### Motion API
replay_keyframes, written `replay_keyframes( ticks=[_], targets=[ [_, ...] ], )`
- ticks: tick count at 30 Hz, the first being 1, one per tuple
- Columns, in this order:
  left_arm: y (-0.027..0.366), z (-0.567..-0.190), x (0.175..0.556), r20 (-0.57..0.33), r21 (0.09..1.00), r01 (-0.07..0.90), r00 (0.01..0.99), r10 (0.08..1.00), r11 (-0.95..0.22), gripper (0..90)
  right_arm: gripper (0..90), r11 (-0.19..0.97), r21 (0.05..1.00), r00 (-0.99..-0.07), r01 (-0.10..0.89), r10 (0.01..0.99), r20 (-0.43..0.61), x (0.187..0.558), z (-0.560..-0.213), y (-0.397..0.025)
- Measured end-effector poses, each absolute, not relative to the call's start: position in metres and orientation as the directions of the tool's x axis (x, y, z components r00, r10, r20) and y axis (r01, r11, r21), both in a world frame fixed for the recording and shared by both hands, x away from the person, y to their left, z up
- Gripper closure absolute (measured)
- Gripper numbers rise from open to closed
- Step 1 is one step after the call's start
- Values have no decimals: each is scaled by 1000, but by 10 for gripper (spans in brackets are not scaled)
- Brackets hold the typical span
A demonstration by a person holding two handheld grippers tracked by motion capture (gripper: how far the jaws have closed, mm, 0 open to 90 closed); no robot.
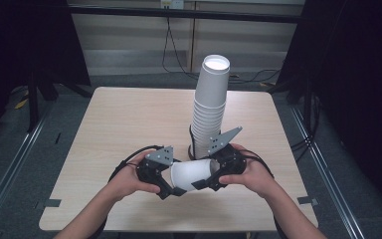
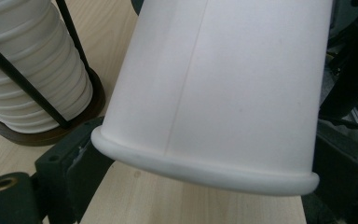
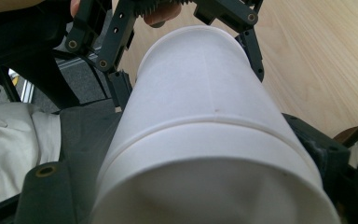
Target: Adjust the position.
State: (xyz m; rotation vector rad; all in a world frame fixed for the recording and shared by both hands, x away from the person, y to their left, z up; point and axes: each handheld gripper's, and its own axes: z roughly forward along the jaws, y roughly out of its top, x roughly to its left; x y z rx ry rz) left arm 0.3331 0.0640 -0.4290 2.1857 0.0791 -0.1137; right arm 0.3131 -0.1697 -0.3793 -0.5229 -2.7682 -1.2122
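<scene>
A white paper cup (image 1: 191,172) lies on its side just above the table's front, held between both grippers. My left gripper (image 1: 173,188) is shut on its rim end, and in the left gripper view the cup (image 2: 223,84) sits between the jaws with its rolled rim nearest. My right gripper (image 1: 202,183) is shut on its base end. In the right gripper view the cup (image 3: 205,93) has a ridge around it, so I cannot tell whether it is one cup or two nested. A tall stack of white cups (image 1: 210,109) stands just behind.
The stack (image 2: 32,70) stands in a black wire holder with a dark round base (image 2: 51,133), close behind the grippers. The light wooden table (image 1: 129,119) has bare room to the left and right. Cables run across the floor beyond its far edge.
</scene>
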Motion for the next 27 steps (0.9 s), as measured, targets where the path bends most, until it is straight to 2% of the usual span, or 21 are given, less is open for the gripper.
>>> replay_keyframes(
  ticks=[27],
  targets=[
    [65, -422, 334, -138, 770, 117, 990, 15, -627, 157, 223, 611, 707, -933, 355, 275, 231, 314, -381, -170]
  ],
)
